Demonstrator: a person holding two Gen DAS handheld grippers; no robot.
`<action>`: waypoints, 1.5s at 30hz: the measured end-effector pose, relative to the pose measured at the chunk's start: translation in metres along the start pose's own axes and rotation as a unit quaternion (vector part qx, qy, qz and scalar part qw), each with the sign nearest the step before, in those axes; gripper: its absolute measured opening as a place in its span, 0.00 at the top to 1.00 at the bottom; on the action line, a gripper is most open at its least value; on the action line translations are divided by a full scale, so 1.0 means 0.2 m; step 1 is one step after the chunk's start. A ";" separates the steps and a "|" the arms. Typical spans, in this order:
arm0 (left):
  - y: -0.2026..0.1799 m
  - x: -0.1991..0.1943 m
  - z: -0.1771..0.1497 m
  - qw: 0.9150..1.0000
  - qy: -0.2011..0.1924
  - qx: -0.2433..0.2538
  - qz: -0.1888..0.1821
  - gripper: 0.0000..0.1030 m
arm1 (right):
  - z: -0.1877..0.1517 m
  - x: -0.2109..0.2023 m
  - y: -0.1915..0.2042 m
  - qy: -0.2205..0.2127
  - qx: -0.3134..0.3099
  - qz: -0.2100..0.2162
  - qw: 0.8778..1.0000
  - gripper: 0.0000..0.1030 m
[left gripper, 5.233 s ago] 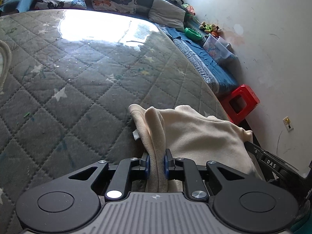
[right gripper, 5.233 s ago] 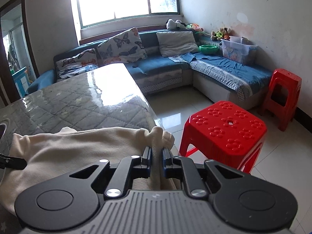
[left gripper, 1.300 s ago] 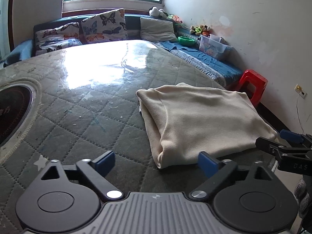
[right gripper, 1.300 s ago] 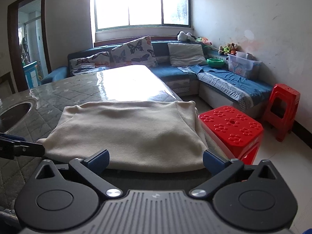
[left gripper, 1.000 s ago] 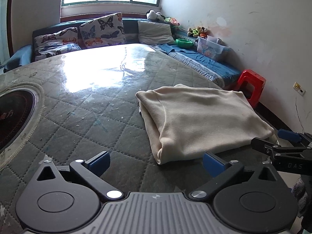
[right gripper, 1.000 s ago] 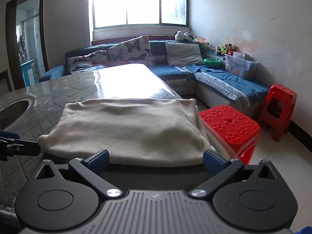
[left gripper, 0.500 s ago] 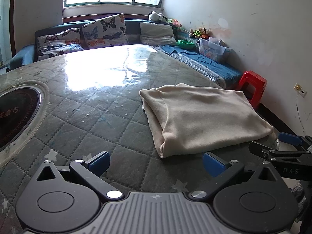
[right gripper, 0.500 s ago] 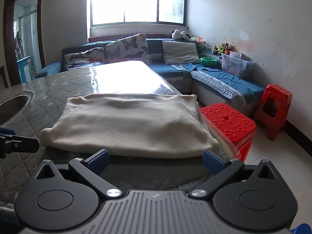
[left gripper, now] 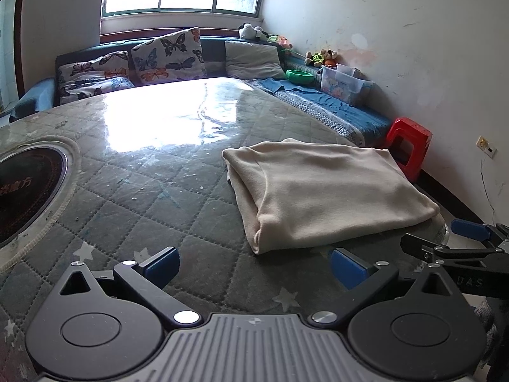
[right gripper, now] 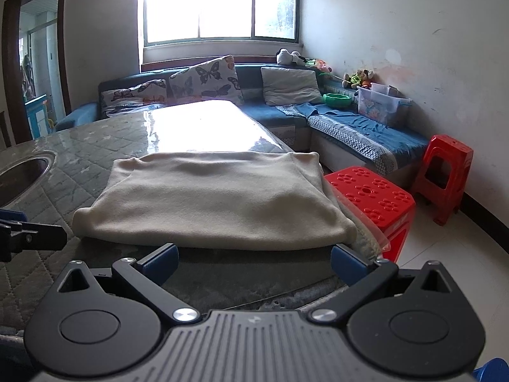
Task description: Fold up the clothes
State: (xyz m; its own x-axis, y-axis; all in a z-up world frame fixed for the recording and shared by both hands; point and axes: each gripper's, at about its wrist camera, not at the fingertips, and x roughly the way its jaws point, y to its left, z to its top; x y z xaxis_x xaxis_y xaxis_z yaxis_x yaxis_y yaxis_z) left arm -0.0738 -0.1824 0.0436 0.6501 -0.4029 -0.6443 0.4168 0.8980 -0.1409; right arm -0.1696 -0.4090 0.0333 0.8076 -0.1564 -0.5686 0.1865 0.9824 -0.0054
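A cream garment (left gripper: 321,191) lies folded into a flat rectangle at the right corner of the quilted grey table (left gripper: 133,184). In the right wrist view the same garment (right gripper: 216,200) fills the table's near right corner. My left gripper (left gripper: 254,265) is open and empty, a short way back from the garment's near left corner. My right gripper (right gripper: 254,259) is open and empty too, just in front of the garment's near edge. The right gripper's fingers (left gripper: 445,245) show at the right rim of the left wrist view.
A round dark cooktop (left gripper: 28,184) is set into the table at the left. Beside the table's right edge stands a red stool (right gripper: 372,197), with a second red stool (right gripper: 445,172) by the wall. A blue sofa (right gripper: 318,117) with cushions runs along the back and right.
Both grippers were shut on the garment's folds five seconds ago; now they stand open and have drawn back, with the garment left lying flat. Over the last second both drifted slightly further back.
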 end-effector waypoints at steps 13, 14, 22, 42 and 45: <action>-0.03 -0.04 -0.02 1.000 -0.006 0.010 0.000 0.00 | -0.02 -0.05 0.01 -0.007 0.001 0.004 1.000 0.00; -0.03 -0.04 -0.02 1.000 -0.007 0.011 0.000 0.00 | -0.02 -0.05 0.01 -0.008 0.001 0.005 1.000 0.00; -0.04 -0.06 -0.02 1.000 -0.012 0.016 0.000 0.00 | -0.02 -0.07 0.01 -0.011 0.000 0.005 1.000 0.00; -0.06 -0.08 -0.05 1.000 -0.015 0.022 0.003 0.00 | -0.05 -0.10 0.01 -0.014 0.001 0.005 1.000 0.00; -0.07 -0.08 -0.05 1.000 -0.015 0.023 0.003 0.00 | -0.06 -0.10 0.00 -0.015 0.002 0.005 1.000 0.00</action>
State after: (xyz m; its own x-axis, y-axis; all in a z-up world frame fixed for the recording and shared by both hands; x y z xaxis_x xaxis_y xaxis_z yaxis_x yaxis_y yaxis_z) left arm -0.0955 -0.1862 0.0485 0.6717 -0.4033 -0.6214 0.4407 0.8918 -0.1024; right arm -0.1924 -0.4039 0.0357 0.8255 -0.1504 -0.5439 0.1808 0.9835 0.0023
